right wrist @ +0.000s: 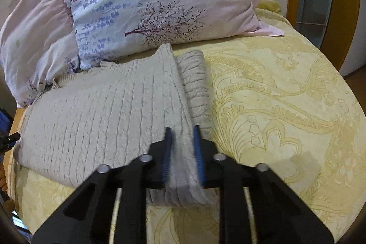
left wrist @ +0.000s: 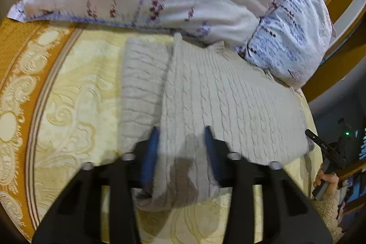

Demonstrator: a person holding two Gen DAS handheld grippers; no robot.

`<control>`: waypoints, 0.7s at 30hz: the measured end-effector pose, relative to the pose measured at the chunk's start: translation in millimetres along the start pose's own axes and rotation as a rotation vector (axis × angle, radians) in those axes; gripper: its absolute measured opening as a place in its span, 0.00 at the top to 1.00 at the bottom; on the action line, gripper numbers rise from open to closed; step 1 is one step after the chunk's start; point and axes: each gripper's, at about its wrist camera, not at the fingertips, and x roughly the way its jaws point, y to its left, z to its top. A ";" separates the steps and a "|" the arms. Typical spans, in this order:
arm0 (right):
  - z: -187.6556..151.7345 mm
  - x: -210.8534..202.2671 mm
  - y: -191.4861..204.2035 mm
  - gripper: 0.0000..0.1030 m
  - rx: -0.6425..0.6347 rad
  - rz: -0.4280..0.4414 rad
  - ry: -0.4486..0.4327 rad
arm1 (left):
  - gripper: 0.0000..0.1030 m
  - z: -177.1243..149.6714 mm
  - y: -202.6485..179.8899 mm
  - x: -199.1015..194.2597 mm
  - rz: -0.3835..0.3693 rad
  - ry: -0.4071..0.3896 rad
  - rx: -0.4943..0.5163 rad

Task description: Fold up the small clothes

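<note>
While it lies flat on the yellow patterned bedspread (right wrist: 286, 106), the pale grey cable-knit sweater (left wrist: 228, 102) has one side panel already turned inward along a lengthwise fold, and its far end reaches the foot of the pillows; in the right wrist view the same sweater (right wrist: 103, 118) spreads to the left, with a ribbed sleeve (right wrist: 196, 88) lying beside the folded edge. At the near hem the left gripper (left wrist: 180, 136) has its blue-padded fingers (left wrist: 151, 152) on either side of a raised bunch of knit; the cloth fills the gap between them and the pads press on it, so it is pinching the sweater's lower edge. Further along the same hem the right gripper (right wrist: 183, 136) stands with its jaws drawn close together, a thick fold of the knit squeezed between the blue pads (right wrist: 167, 152), the cloth blurred there. Behind the garment a floral pillow (right wrist: 160, 4) with a printed tree leans against a second pinkish pillow (right wrist: 29, 33); in the left wrist view the bedspread's orange border (left wrist: 20, 56) curves along the left side. At the right edge of that view a person's hand (left wrist: 324, 180) in a fleecy sleeve (left wrist: 327, 209) grips a dark handle.
</note>
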 end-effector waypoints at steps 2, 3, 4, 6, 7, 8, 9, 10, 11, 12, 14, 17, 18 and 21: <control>-0.2 -2.2 -1.5 0.86 0.003 0.006 0.001 | 0.82 -1.4 -0.3 2.7 -0.002 0.015 0.010; -0.1 -3.2 -1.4 0.86 0.002 0.005 0.000 | 0.83 -2.0 -0.3 3.6 -0.002 0.020 0.014; -0.3 -2.3 -0.6 0.86 -0.005 0.005 0.007 | 0.83 -2.6 0.0 3.6 -0.004 0.019 0.014; -1.3 -0.3 2.2 0.85 -0.031 -0.007 0.016 | 0.90 -2.7 1.6 3.3 -0.017 0.018 0.008; -1.4 -0.6 3.4 0.86 -0.039 -0.009 0.014 | 0.91 -2.7 2.4 3.0 -0.024 0.021 0.004; -1.6 -2.0 3.5 0.88 -0.041 -0.006 0.013 | 0.92 -2.9 4.1 2.2 -0.036 0.022 -0.005; -1.7 -5.6 2.7 0.89 -0.034 0.005 0.007 | 0.92 -3.2 5.8 1.5 -0.045 0.023 -0.014; -1.8 -8.7 1.9 0.90 -0.026 0.013 -0.002 | 0.93 -3.3 8.0 0.4 -0.062 0.026 -0.024; -2.1 -12.6 0.9 0.90 -0.019 0.018 -0.011 | 0.93 -2.5 8.6 -0.6 -0.073 0.026 -0.029; -2.5 -17.2 -0.5 0.90 -0.010 0.023 -0.019 | 0.93 -2.7 10.0 -2.3 -0.086 0.027 -0.034; -4.5 -25.7 -3.6 0.90 0.006 0.039 -0.026 | 0.93 -3.5 12.3 -7.8 -0.109 0.025 -0.036; -9.5 -23.9 -5.8 0.90 0.007 0.019 0.003 | 0.93 -6.6 16.2 -12.0 -0.100 0.023 -0.026; -11.1 -18.8 -5.8 0.90 -0.003 0.000 0.017 | 0.93 -7.8 18.2 -10.7 -0.096 0.026 -0.027; -13.1 -5.3 -3.4 0.89 -0.009 -0.034 0.053 | 0.93 -10.6 21.6 -2.4 -0.089 0.043 -0.042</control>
